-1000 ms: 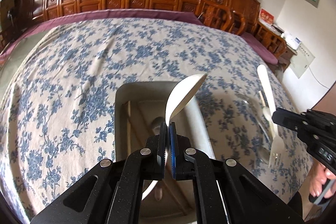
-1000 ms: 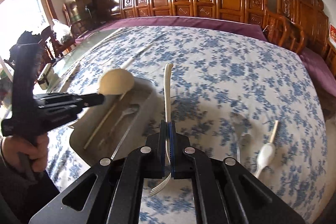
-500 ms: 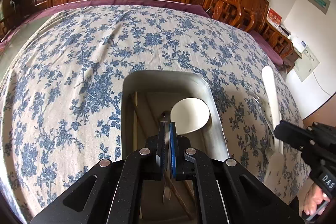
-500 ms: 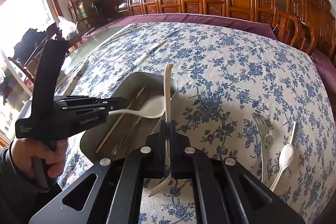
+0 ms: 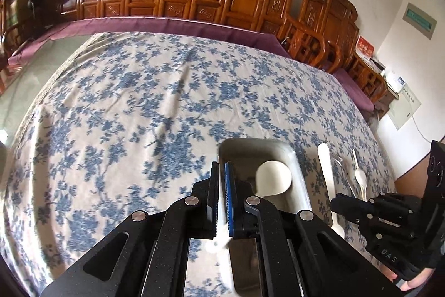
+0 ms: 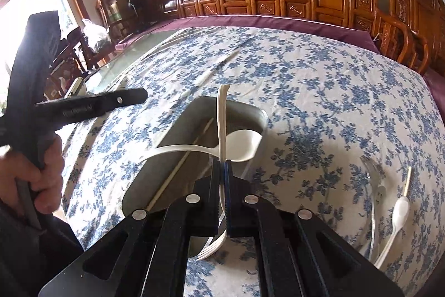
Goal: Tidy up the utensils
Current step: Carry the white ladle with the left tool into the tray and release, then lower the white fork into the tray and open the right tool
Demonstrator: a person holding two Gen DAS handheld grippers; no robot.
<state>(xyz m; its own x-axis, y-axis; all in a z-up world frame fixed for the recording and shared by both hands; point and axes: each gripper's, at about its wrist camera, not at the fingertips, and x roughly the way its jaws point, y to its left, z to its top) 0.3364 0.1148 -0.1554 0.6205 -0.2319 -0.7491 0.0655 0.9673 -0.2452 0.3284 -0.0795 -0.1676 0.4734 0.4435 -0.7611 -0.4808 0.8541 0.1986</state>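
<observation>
The left gripper (image 6: 143, 96) is seen closed and empty over the flowered tablecloth (image 6: 319, 91), the big white spoon (image 6: 242, 142) is laid in the metal tray (image 6: 251, 113), and a white plastic fork (image 6: 221, 130) is pinched tight in the right gripper (image 6: 222, 166) above that tray.

Your ladle (image 6: 242, 142) lies in the tray (image 6: 258, 113); a small spoon (image 6: 396, 216) and clear fork (image 6: 374, 202) lie on the tablecloth (image 6: 319, 91) right of it.
</observation>
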